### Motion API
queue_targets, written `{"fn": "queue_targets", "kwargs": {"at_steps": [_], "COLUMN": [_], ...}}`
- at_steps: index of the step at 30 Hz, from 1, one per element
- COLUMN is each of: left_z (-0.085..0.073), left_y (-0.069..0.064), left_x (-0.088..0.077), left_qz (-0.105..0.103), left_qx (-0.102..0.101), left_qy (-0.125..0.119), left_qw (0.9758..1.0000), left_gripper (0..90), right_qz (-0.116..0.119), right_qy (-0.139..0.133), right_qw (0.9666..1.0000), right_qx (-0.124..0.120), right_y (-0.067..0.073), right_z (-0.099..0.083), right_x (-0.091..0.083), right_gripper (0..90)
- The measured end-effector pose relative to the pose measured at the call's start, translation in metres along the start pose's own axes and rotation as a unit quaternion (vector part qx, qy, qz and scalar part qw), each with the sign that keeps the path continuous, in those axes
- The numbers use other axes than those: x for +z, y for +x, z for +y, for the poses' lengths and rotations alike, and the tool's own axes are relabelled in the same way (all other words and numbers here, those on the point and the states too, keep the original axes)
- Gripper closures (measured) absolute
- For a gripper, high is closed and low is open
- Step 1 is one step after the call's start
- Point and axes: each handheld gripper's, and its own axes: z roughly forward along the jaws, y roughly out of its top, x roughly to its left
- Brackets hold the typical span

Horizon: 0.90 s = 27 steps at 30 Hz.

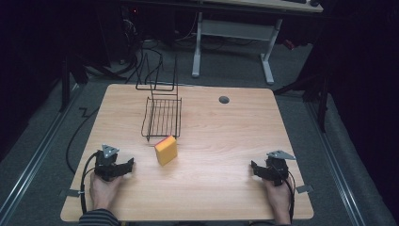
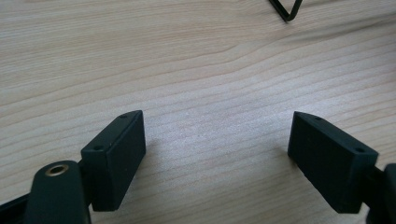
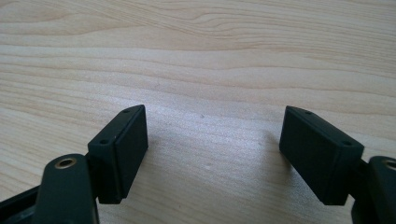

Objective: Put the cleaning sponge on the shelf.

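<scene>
A yellow sponge with a pink top edge (image 1: 166, 149) stands on the wooden table (image 1: 221, 136), just in front of a black wire rack (image 1: 161, 116). My left gripper (image 1: 128, 167) rests on the table at the front left, a short way left of the sponge, held by a hand. In the left gripper view its jaws (image 2: 217, 140) stand wide apart over bare wood, with a corner of the wire rack (image 2: 286, 10) at the top. My right gripper (image 1: 256, 168) rests at the front right; its jaws (image 3: 212, 135) are wide apart with nothing between them.
A small grey round grommet (image 1: 224, 100) sits in the table near the far edge. Beyond the table stand a white desk frame (image 1: 233, 42) and loose cables (image 1: 155, 52) on the floor. Table edges lie close behind both hands.
</scene>
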Motion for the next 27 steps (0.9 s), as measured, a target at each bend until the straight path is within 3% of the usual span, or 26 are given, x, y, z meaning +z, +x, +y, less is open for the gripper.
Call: {"fn": "queue_targets", "kwargs": {"at_steps": [27], "left_z": [0.006], "left_y": [-0.003], "left_x": [-0.03], "left_qz": [-0.024], "left_qx": [0.002], "left_qy": [-0.031], "left_qw": [0.9992], "left_gripper": [17.7], "right_qz": [0.0], "right_qy": [0.0], "right_qw": [1.0], "right_qx": [0.0], "right_y": [0.0], "right_z": [0.0], "right_x": [0.0], "right_gripper": [23.8]}}
